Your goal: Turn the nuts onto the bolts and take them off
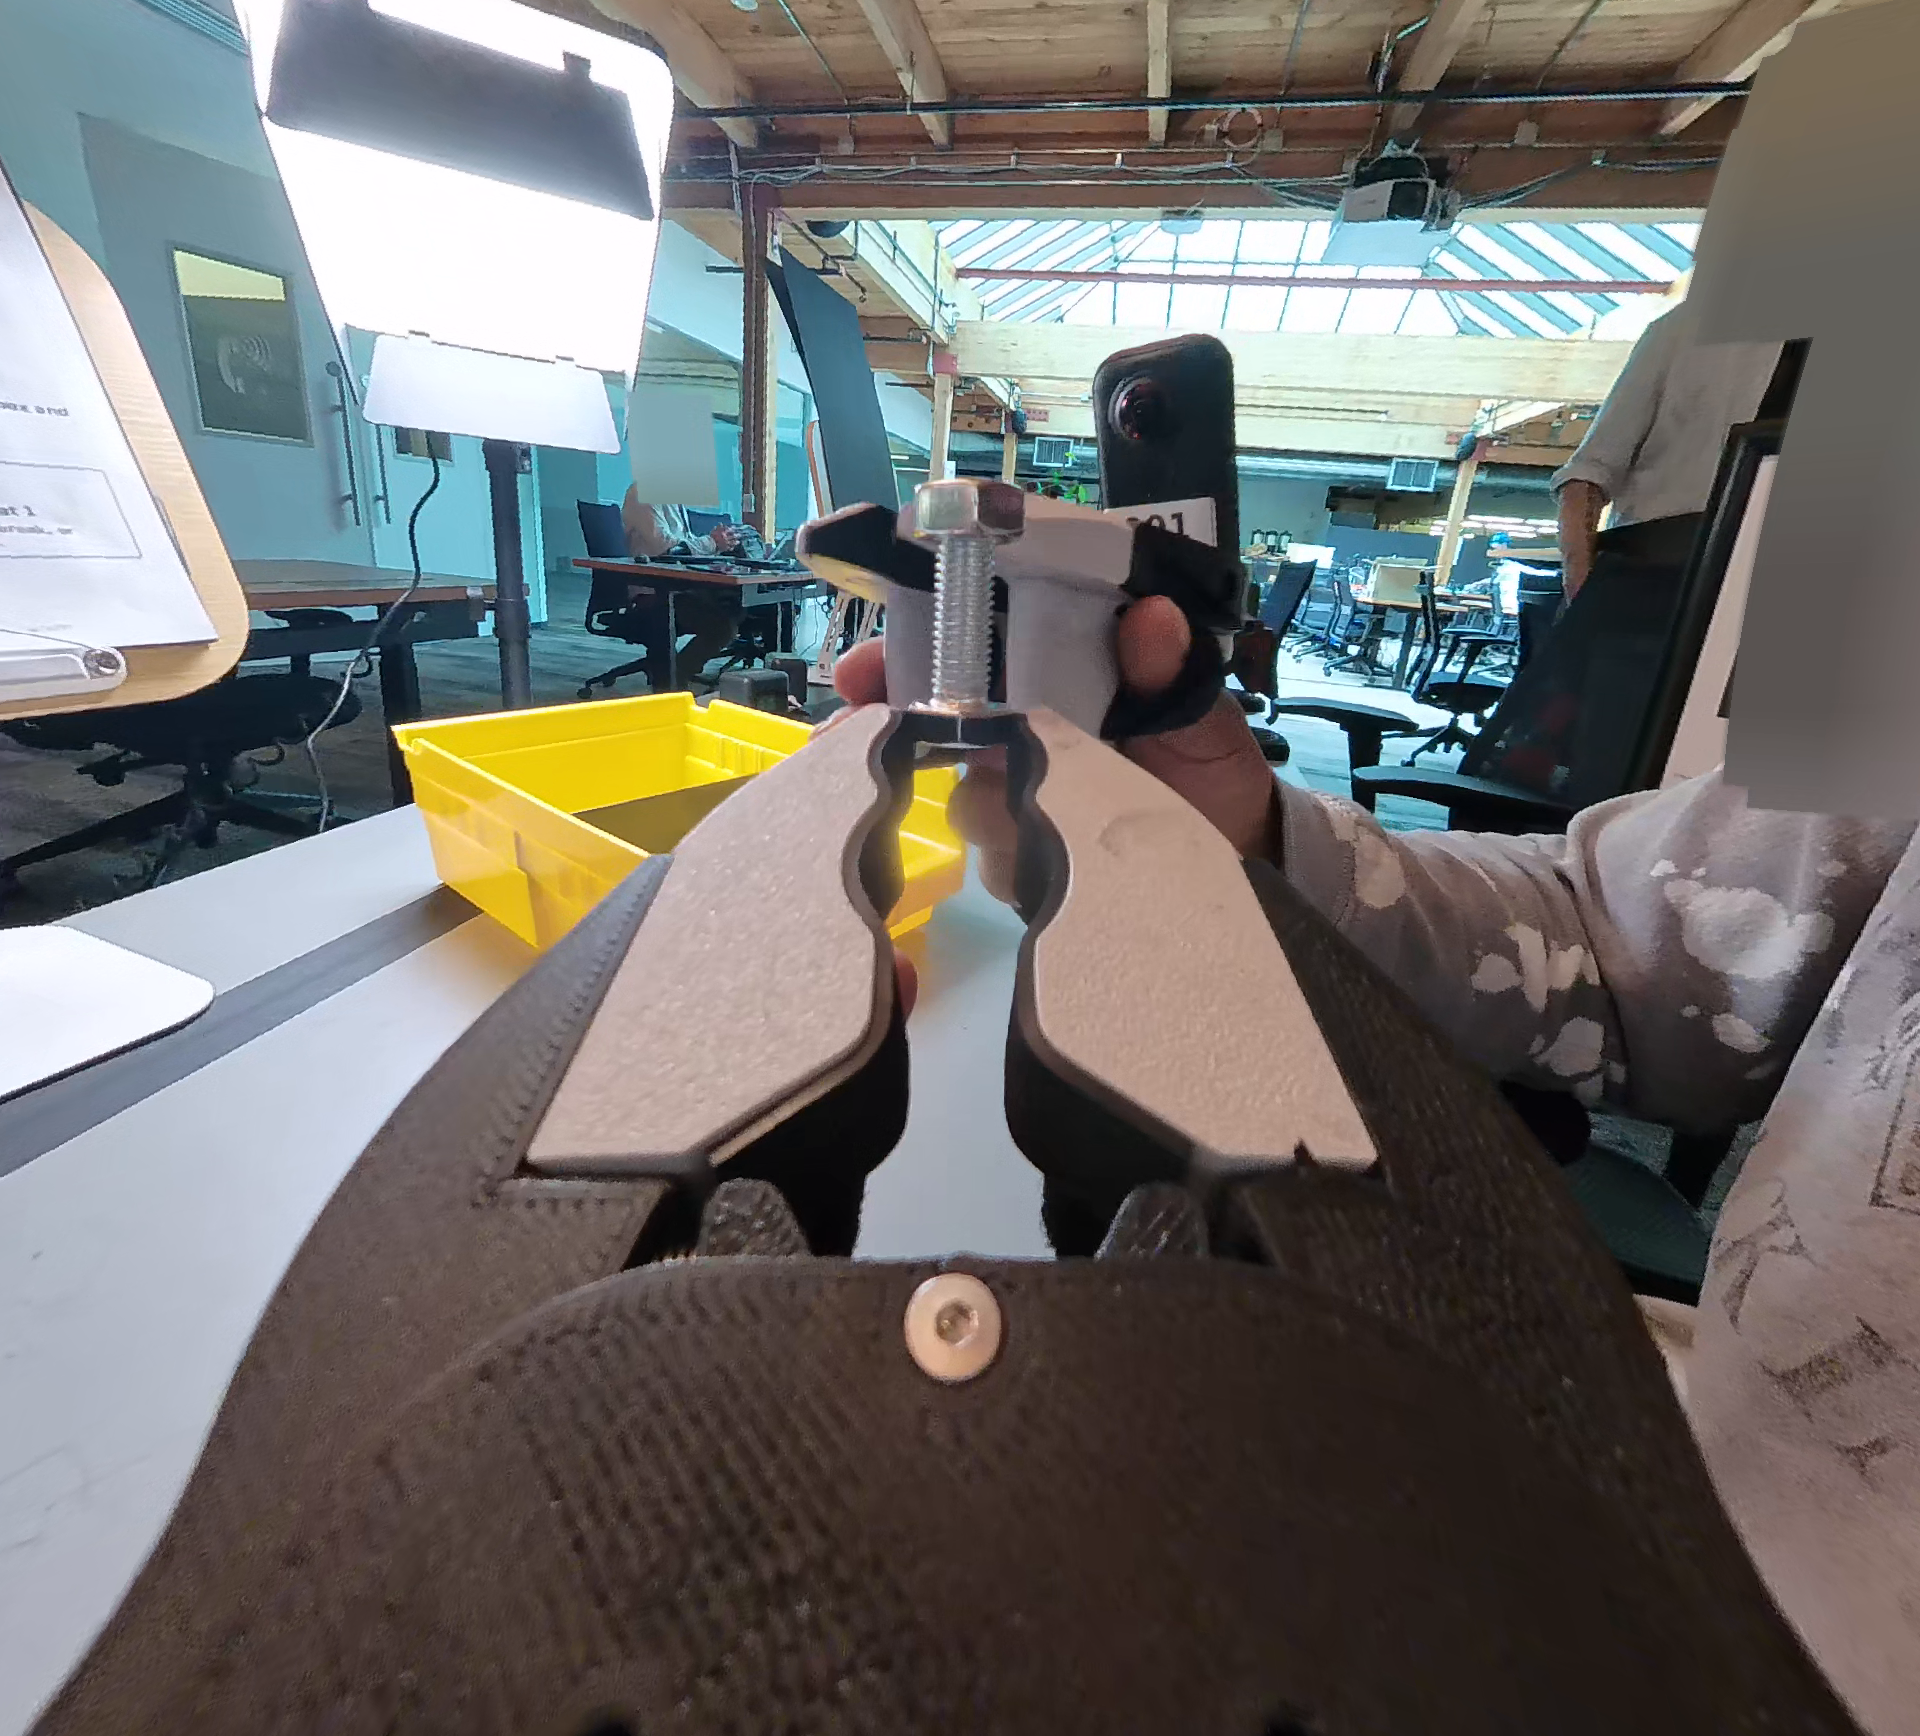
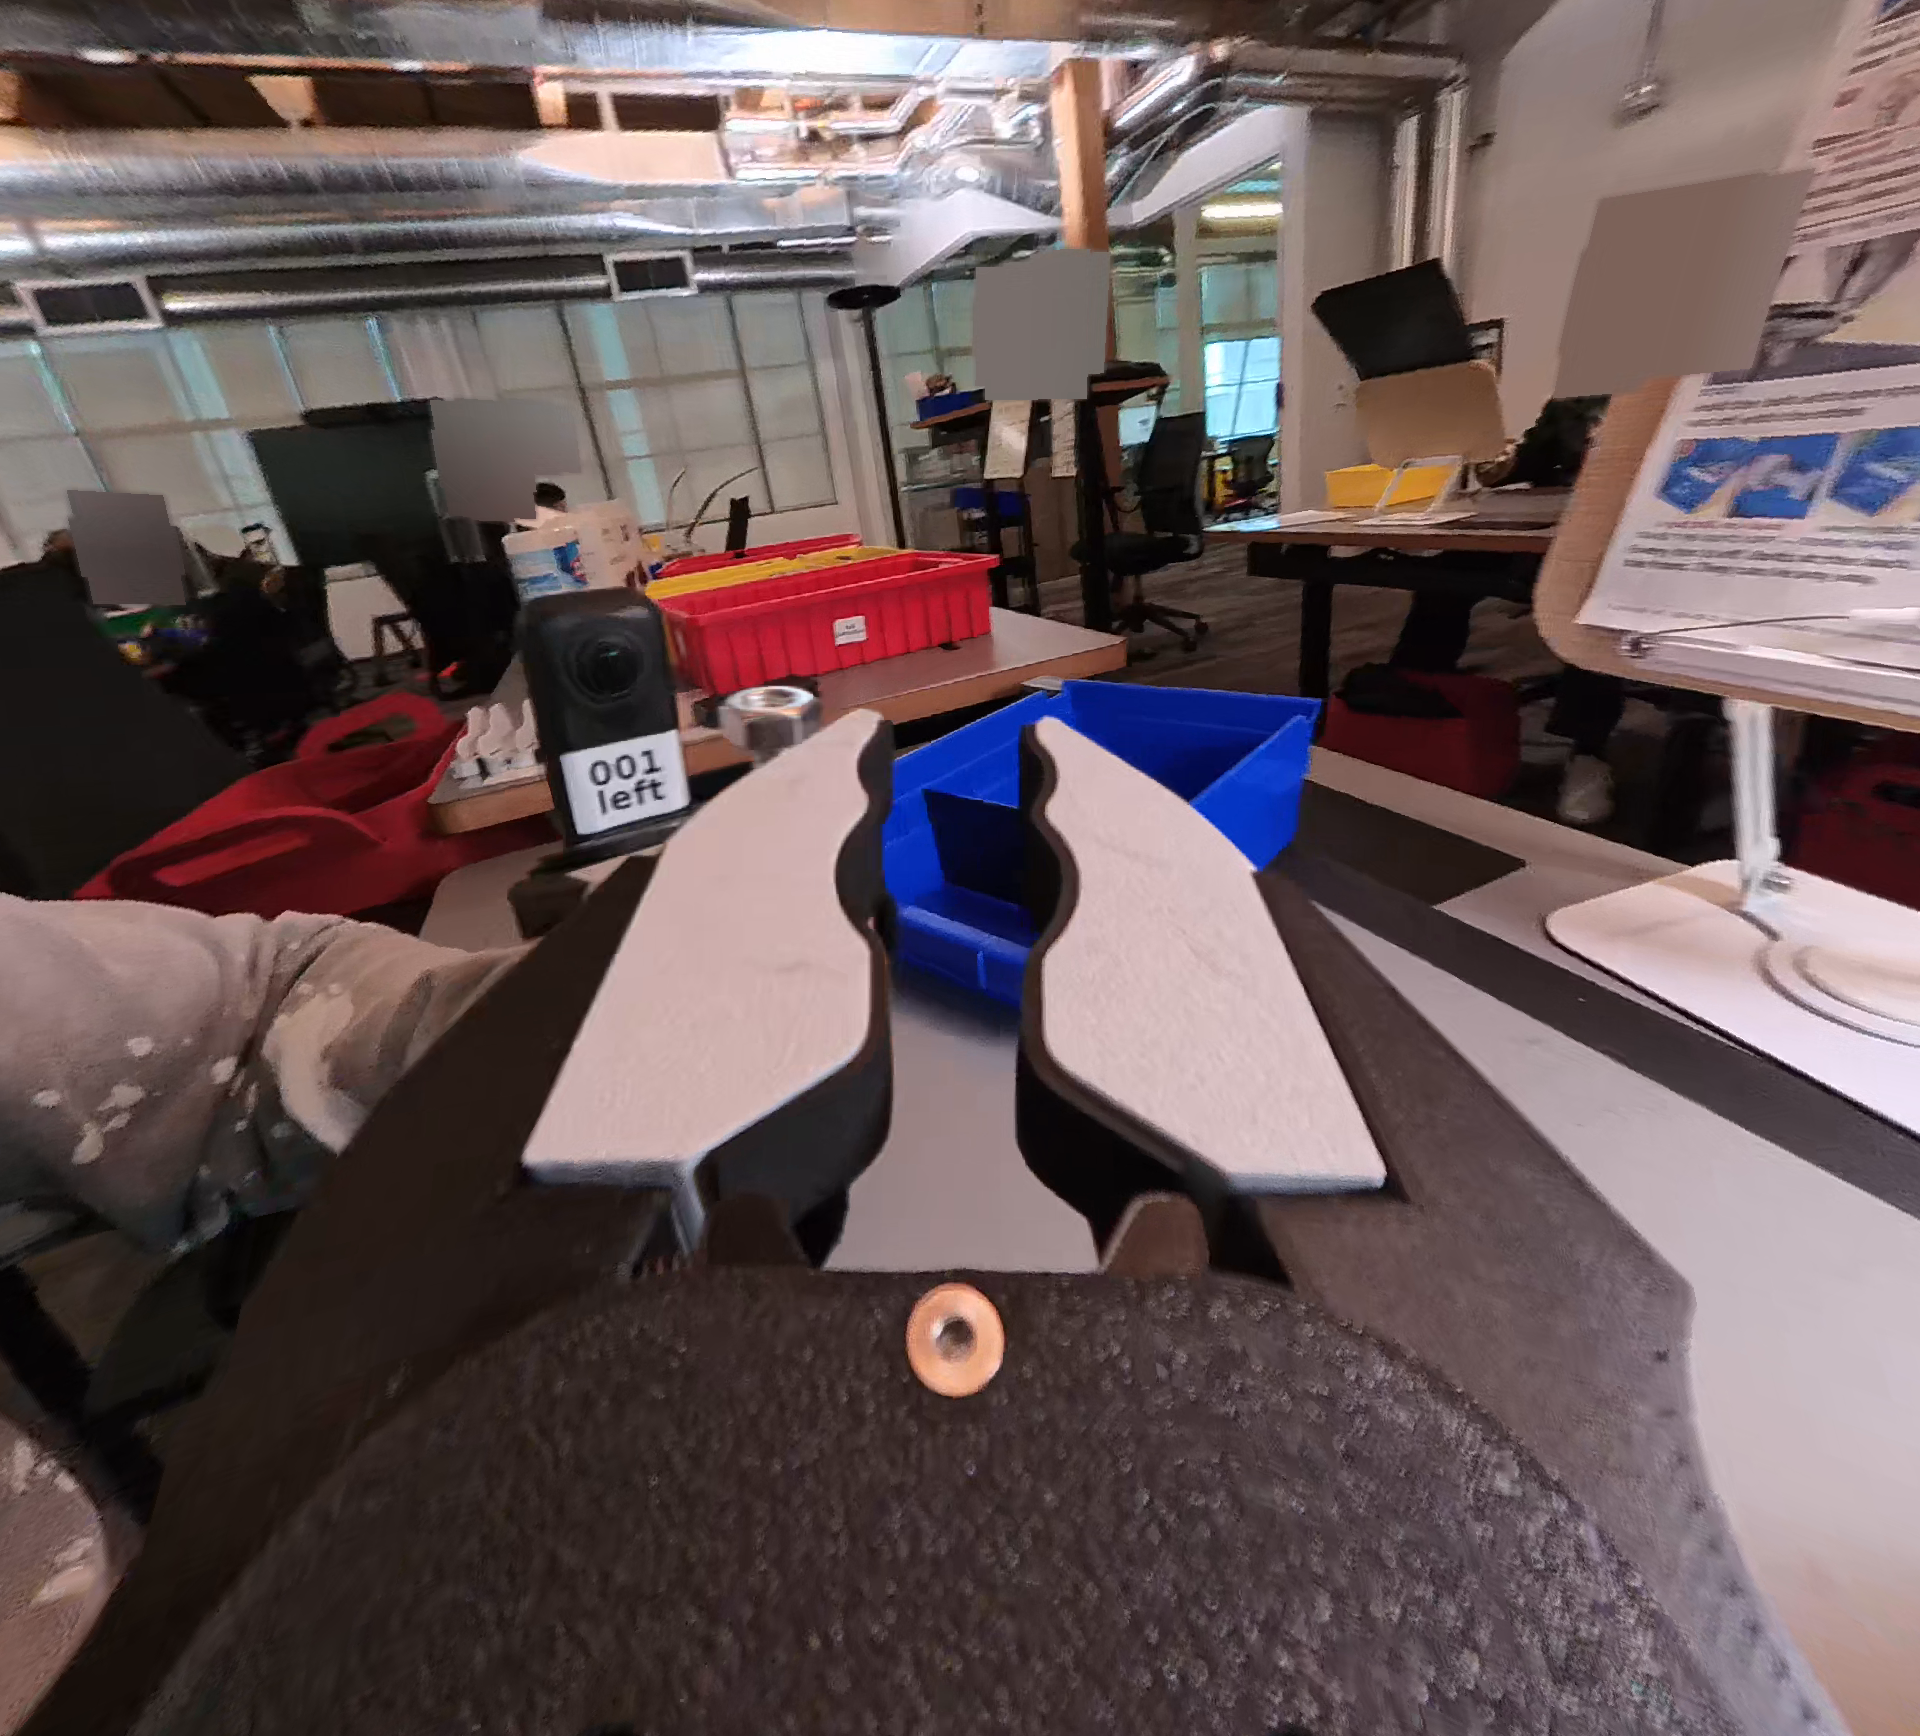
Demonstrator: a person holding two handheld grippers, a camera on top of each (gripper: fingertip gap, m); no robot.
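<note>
Silver steel is caught at the centre of the left wrist view, where a threaded bolt [image 1: 958,621] is held upright, its lower end pinched between the closed tips of the left gripper [image 1: 956,736]. A hex nut [image 1: 951,510] is seen at the bolt's upper end, at 12 o'clock from those tips. Just behind the bolt, the other tool's grey-and-black fingers are gripped by a person's hand [image 1: 1174,710] in a mottled grey sleeve [image 1: 1558,917], which enters from 3 o'clock. A yellow bin [image 1: 499,793] is set on the grey table [image 1: 260,1115] at 9 o'clock from the bolt, and a lit studio lamp [image 1: 457,159] is raised at 11 o'clock. In the right wrist view, the right gripper [image 2: 956,736] is shown with its fingers spread and nothing held between them; the nut [image 2: 771,716] is seen at 9 o'clock from the tips, just outside the left-hand finger, though contact cannot be judged. A blue bin [image 2: 1195,741] is visible through and beyond the gap, toward 2 o'clock, resting on the same table. The left tool's black camera [image 2: 603,678], bearing a white label, is seen at 10 o'clock, and a document stand [image 2: 1756,865] at 3 o'clock.
</note>
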